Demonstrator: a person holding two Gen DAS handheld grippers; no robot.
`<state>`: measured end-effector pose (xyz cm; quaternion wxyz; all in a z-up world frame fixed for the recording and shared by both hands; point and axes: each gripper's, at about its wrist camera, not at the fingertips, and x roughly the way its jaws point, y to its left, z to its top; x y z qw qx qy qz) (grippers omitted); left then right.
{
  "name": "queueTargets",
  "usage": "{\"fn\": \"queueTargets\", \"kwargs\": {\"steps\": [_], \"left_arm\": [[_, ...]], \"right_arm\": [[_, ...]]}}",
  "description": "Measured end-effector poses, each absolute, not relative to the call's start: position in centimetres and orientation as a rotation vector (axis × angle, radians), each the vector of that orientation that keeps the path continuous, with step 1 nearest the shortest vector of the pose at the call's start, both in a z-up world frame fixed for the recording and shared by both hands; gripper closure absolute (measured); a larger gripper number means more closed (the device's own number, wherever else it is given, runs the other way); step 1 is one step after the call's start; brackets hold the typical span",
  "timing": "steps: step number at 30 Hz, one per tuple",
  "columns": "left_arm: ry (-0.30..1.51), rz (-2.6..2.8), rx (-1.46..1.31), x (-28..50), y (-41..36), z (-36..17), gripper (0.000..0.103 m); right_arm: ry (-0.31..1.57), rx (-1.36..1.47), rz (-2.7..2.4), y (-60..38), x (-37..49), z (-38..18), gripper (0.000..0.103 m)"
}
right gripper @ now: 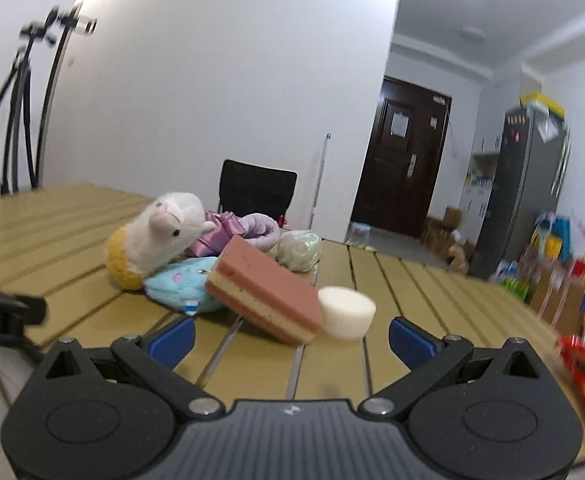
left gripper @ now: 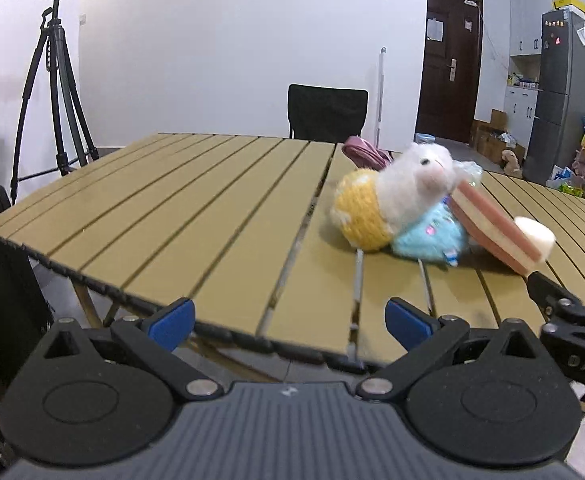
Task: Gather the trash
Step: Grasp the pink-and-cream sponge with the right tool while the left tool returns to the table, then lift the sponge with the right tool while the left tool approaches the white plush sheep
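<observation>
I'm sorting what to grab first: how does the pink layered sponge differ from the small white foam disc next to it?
The sponge is a flat rectangular slab, pink outside with a cream layer between; the foam disc is a short round cylinder, all off-white. The sponge is clearly larger. The sponge sits tilted, its far end propped on the blue plush toy, while the disc rests on the table. Both lie near the table's front edge, side by side.
</observation>
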<state>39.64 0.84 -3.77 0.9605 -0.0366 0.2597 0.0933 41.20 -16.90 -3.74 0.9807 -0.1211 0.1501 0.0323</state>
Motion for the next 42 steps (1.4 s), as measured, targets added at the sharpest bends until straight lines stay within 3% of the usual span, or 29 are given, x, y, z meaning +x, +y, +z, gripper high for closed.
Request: {"fn": "queueTargets", "kwargs": {"steps": [11,17,20,21,27,32,42], "left_arm": [[0.517,0.182,-0.108,43.4,2.5,-3.4,0.0],[0.537,0.182,-0.109,44.8,3.0,-3.7,0.0],[0.545,0.185,-0.12,45.0,3.3,-3.9,0.0],[0.548,0.184,-0.122,45.0,3.3,-3.9,0.0],[0.545,0.178,-0.115,44.9,2.9,-4.0,0.0],[0.529,0.167,-0.105,44.6,2.6,-3.6,0.0],[0.496,0.12,-0.093,44.8,0.9,-3.1,0.0]], "right_arm": [[0.406,-0.451,0.024,-13.4,48.8,-4.5,0.002],[0.448,-0.523,0.04,-11.7,51.2,-5.3,0.016],[0.454,-0.541,0.048,-11.2,51.8,-5.8,0.035],[0.456,-0.537,0.05,-11.1,51.7,-5.8,0.051],[0.425,-0.494,0.037,-11.6,51.1,-5.3,0.061],[0.399,-0.434,0.049,-12.6,50.1,-4.6,0.067],[0.393,-0.185,0.077,-16.7,48.7,-2.8,0.068]]}}
